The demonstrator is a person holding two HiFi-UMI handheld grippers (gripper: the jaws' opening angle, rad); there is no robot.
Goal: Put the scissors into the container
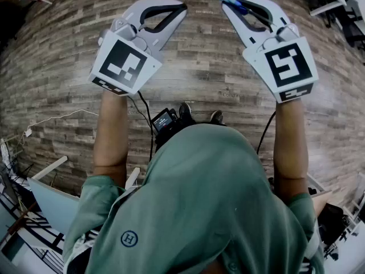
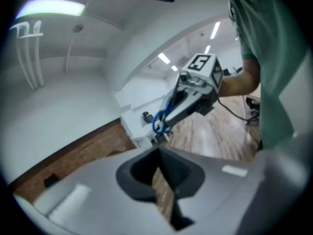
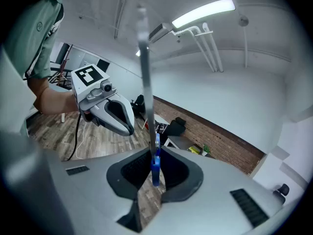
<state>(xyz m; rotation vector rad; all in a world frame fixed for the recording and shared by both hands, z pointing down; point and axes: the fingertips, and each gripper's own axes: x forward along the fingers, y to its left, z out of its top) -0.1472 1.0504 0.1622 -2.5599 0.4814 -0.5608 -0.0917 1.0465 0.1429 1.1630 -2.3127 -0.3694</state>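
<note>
The scissors have blue handles and a long metal blade. My right gripper is shut on them, held high over the wood floor. In the right gripper view the blade rises straight up from the jaws and a blue handle part sits between the pads. My left gripper is shut with nothing in it, level with the right one and a short way to its left. The left gripper view shows its own closed tips, and beyond them the right gripper with the blue handle loops. No container is in view.
Wood plank floor lies far below both grippers. Cables hang from the grippers by the person's body. White furniture legs stand at the top corners. Desks stand before a brick wall in the right gripper view.
</note>
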